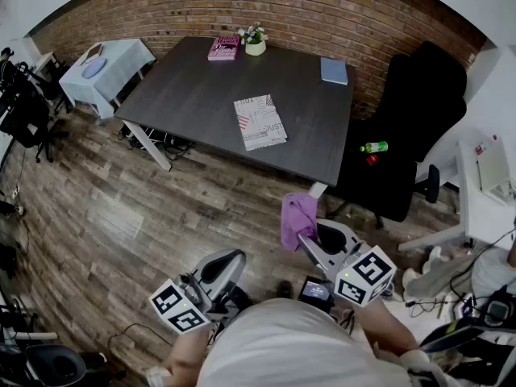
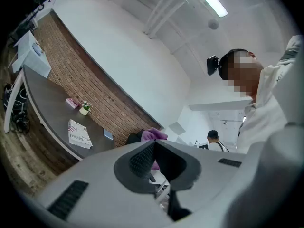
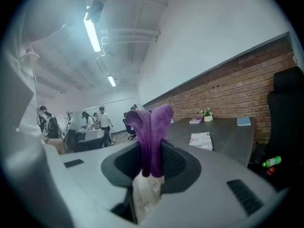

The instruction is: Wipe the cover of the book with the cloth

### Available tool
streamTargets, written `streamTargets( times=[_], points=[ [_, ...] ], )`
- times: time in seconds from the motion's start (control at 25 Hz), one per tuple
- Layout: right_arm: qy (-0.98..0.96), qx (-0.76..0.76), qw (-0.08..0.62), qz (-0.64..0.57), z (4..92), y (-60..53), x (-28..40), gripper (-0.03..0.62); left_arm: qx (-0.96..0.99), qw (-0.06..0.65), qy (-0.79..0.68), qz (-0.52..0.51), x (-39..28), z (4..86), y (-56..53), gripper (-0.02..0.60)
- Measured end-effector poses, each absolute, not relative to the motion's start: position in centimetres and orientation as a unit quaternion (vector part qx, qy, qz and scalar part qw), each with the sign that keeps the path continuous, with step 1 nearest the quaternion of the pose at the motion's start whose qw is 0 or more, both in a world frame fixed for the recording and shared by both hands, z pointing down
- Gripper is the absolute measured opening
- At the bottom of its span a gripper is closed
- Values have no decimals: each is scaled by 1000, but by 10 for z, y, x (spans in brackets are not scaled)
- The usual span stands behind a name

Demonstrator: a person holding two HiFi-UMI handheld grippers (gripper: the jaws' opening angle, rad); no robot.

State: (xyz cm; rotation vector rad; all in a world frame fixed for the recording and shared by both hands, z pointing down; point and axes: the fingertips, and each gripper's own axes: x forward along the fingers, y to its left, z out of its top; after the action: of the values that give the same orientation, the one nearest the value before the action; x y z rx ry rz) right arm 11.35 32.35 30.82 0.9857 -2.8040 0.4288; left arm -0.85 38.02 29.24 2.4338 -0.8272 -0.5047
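A book (image 1: 260,122) with a white printed cover lies flat near the middle of the dark table (image 1: 193,95); it also shows in the left gripper view, book (image 2: 79,134), and the right gripper view, book (image 3: 201,140). My right gripper (image 1: 305,234) is shut on a purple cloth (image 1: 297,219), which sticks up between its jaws, cloth (image 3: 151,137). It hangs over the floor, short of the table's near edge. My left gripper (image 1: 234,266) is shut with nothing in it, low at the left, also short of the table.
On the table's far side lie a pink book (image 1: 224,48), a small potted plant (image 1: 255,40) and a blue notebook (image 1: 334,71). A black office chair (image 1: 407,135) with a green bottle (image 1: 373,147) stands right of the table. A small white table (image 1: 107,69) stands at the left. People stand in the background.
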Motion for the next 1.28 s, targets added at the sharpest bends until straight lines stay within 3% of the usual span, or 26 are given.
streamTargets(
  times=[1.28],
  points=[
    [-941, 292, 94, 146, 328, 286, 172, 101, 879, 259, -358, -181, 47, 315, 354, 9]
  ],
)
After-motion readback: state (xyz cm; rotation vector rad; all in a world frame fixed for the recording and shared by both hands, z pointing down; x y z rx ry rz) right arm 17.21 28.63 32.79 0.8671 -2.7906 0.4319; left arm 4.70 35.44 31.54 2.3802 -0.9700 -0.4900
